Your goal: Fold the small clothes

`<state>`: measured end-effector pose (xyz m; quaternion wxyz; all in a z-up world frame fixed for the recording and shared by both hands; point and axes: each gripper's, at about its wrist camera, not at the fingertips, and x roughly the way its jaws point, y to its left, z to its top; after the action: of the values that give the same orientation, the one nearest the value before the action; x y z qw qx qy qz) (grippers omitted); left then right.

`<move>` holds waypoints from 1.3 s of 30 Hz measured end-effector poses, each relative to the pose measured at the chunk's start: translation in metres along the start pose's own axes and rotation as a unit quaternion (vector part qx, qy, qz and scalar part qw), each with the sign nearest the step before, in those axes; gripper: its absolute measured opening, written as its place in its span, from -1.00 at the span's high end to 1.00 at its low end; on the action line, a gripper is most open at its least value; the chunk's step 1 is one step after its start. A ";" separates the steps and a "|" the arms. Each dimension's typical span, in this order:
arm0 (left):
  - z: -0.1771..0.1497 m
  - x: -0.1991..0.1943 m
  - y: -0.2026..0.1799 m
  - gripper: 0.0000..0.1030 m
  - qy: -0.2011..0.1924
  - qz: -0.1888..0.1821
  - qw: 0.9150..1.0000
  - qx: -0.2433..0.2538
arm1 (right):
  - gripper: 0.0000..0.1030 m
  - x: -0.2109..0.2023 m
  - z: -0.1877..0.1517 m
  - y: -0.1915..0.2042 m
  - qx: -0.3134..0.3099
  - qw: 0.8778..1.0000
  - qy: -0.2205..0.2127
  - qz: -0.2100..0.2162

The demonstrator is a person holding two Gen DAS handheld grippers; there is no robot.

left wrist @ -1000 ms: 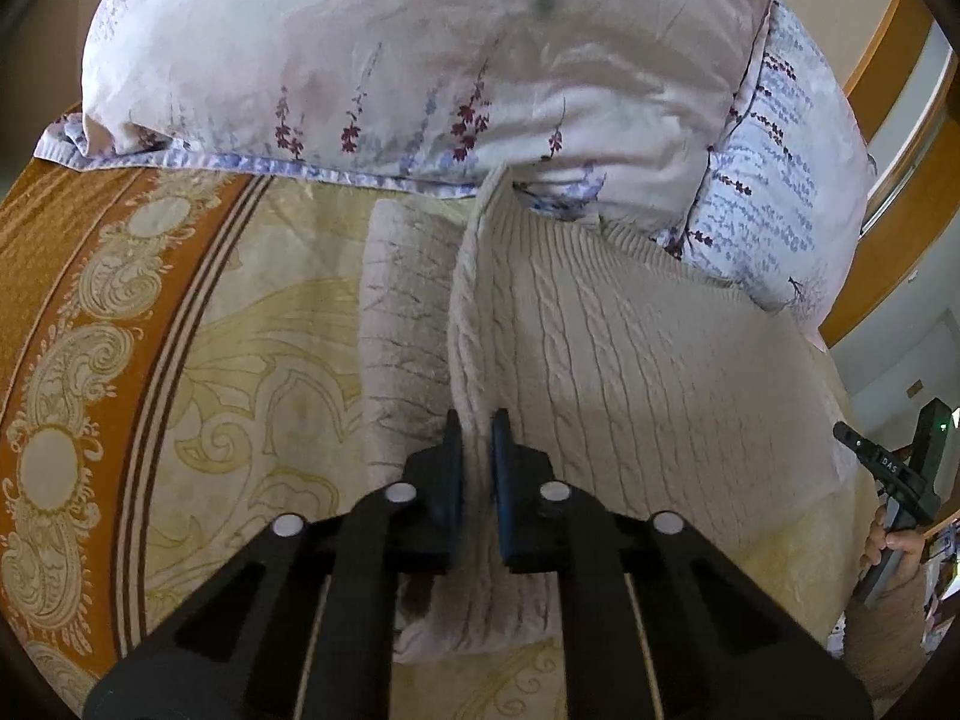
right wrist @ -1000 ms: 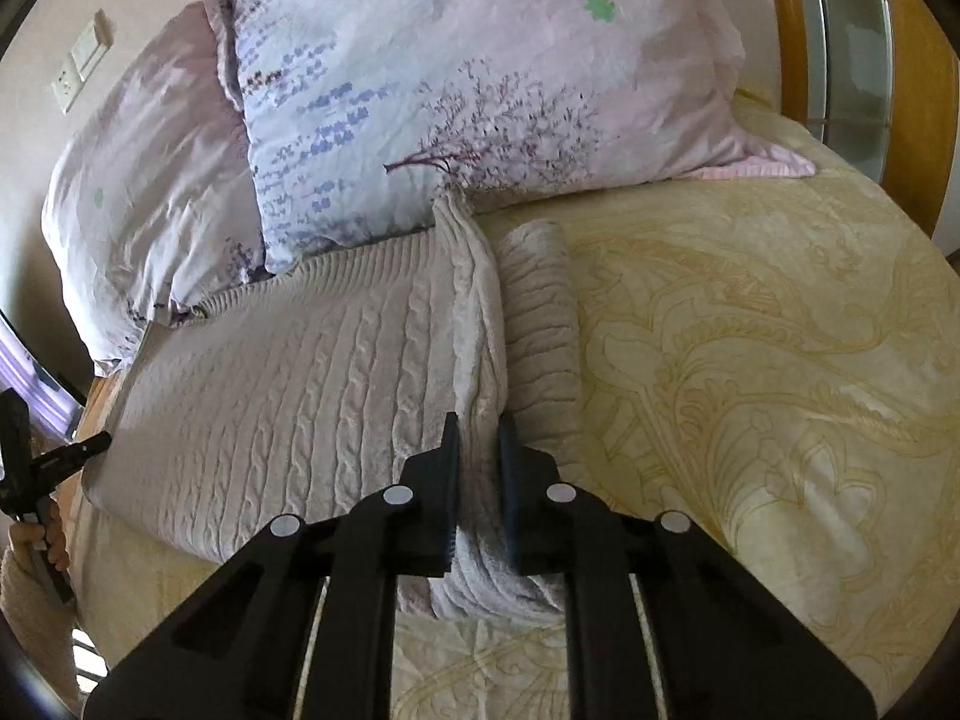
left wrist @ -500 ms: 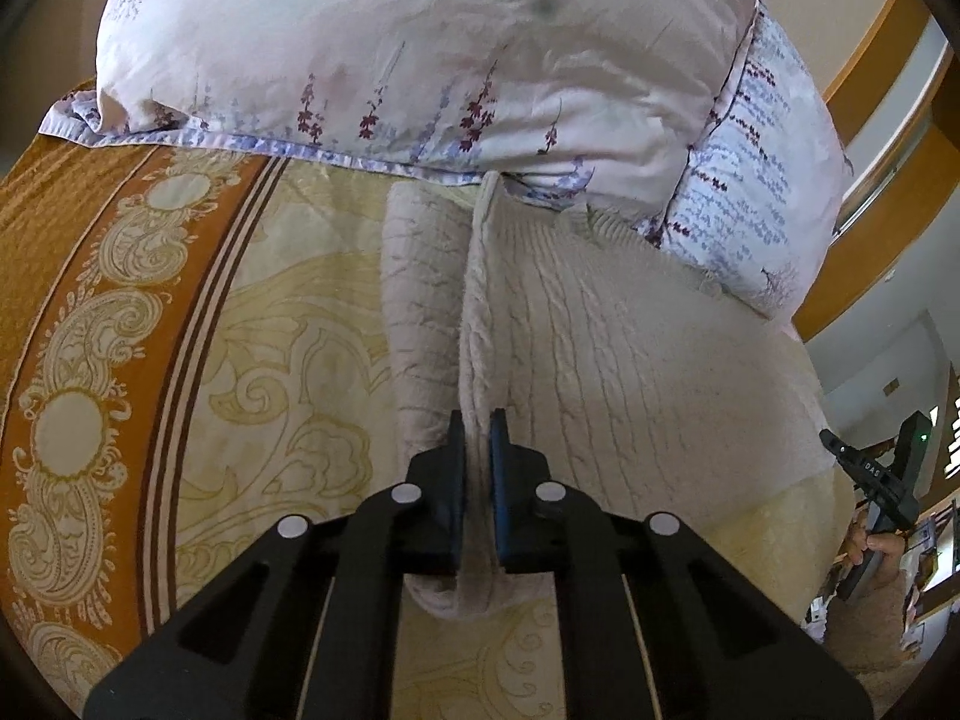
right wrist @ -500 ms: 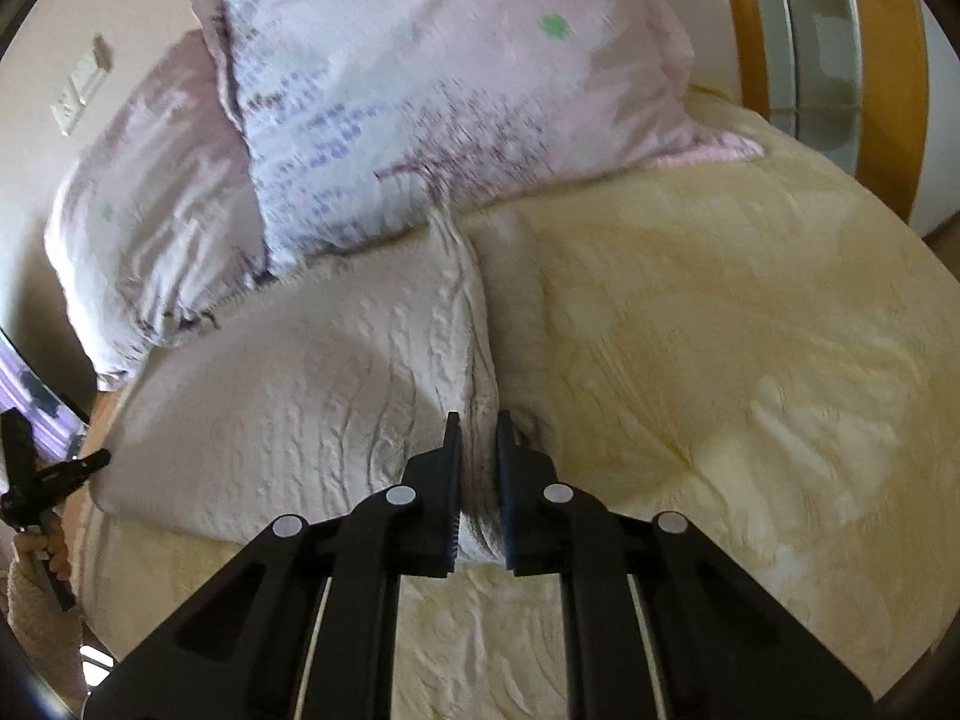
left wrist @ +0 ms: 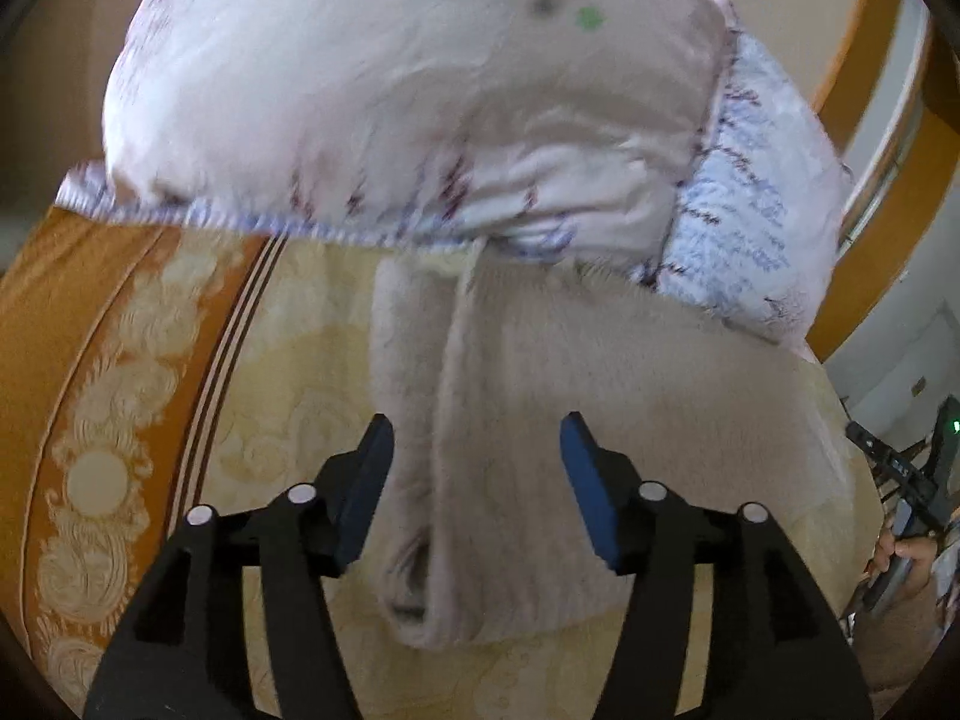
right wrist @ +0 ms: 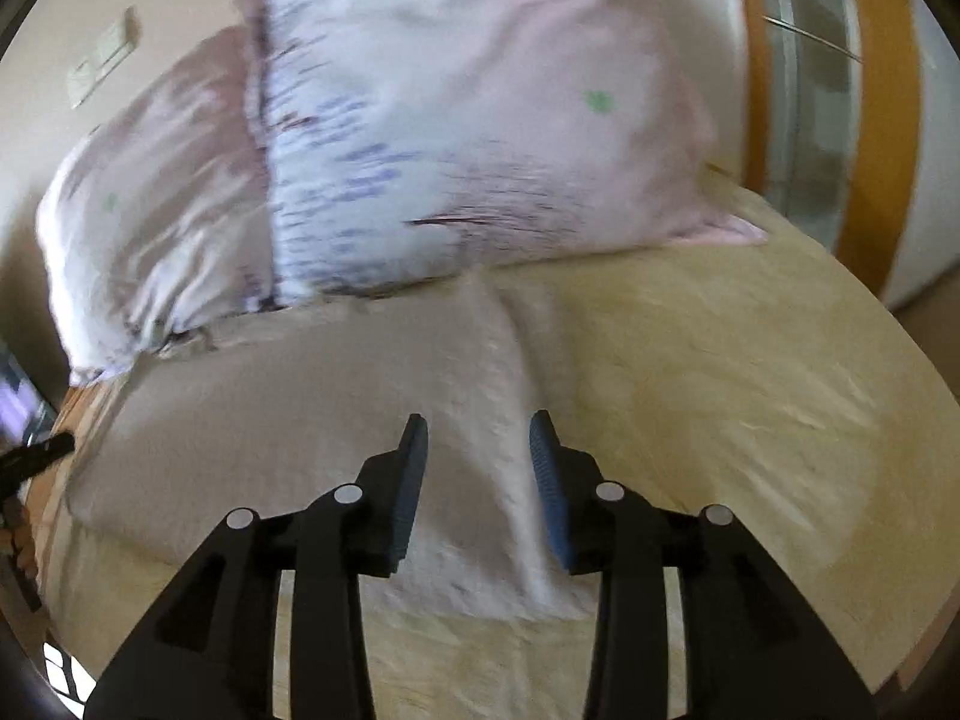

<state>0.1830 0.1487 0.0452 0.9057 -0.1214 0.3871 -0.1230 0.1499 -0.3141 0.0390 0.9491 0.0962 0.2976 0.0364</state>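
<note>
Cream knit, blurred by motion in both views, is the sweater [left wrist: 630, 420], lying on the yellow patterned bedspread [left wrist: 300, 372] with its far end against the pillows; the left gripper [left wrist: 477, 450] has its blue-padded jaws spread wide, a raised lengthwise fold of the knit lying between them, neither pad seen touching it; the right gripper [right wrist: 478, 450] is parted too, though less widely, over a paler ridge at the sweater's [right wrist: 300, 408] opposite edge. Only the left wrist view shows the bedspread's orange border [left wrist: 90, 330], a sleeve-like strip lying left of the fold, and the other gripper held in a hand [left wrist: 909, 558] at far right; only the right wrist view shows the wall switch plate [right wrist: 102, 63] and the wooden frame [right wrist: 882, 138] beyond the floral pillows [right wrist: 468, 138].
</note>
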 end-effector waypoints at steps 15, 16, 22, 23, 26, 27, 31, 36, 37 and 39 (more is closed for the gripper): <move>-0.008 0.046 -0.011 -0.48 0.043 0.020 0.999 0.020 | -0.02 0.059 -0.005 0.032 -0.070 0.994 0.076 -0.026; -0.008 0.044 -0.011 -0.48 0.041 0.017 0.999 0.018 | -0.02 0.058 -0.003 0.032 -0.065 0.995 0.078 -0.025; 0.008 0.024 0.015 -0.55 0.016 -0.025 0.998 -0.061 | -0.06 0.045 0.006 0.043 -0.043 0.997 0.056 0.007; 0.011 0.024 0.021 -0.55 0.017 -0.030 0.996 -0.077 | -0.12 0.046 0.007 0.048 -0.046 0.997 0.055 0.011; 0.018 0.034 0.037 -0.55 0.031 -0.041 0.992 -0.118 | -0.14 0.052 0.007 0.067 -0.065 0.996 0.055 0.021; 0.019 0.039 0.042 -0.55 0.036 -0.041 0.990 -0.131 | -0.14 0.055 0.007 0.071 -0.068 0.996 0.056 0.022; 0.022 0.054 0.051 -0.52 0.053 -0.055 0.982 -0.172 | -0.14 0.065 0.004 0.089 -0.080 0.995 0.057 0.030; 0.024 0.064 0.052 -0.52 0.054 -0.057 0.980 -0.183 | -0.14 0.075 -0.001 0.099 -0.092 0.994 0.060 0.025; 0.024 0.064 0.052 -0.52 0.054 -0.060 0.980 -0.184 | -0.14 0.076 -0.002 0.100 -0.095 0.993 0.060 0.022; 0.025 0.066 0.050 -0.51 0.052 -0.059 0.980 -0.181 | -0.16 0.079 -0.003 0.101 -0.099 0.993 0.062 0.018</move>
<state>0.2523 0.1781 0.0016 0.8382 -0.2998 0.4419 -0.1102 0.2113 -0.2048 0.0132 0.9330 0.0049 0.3486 0.0889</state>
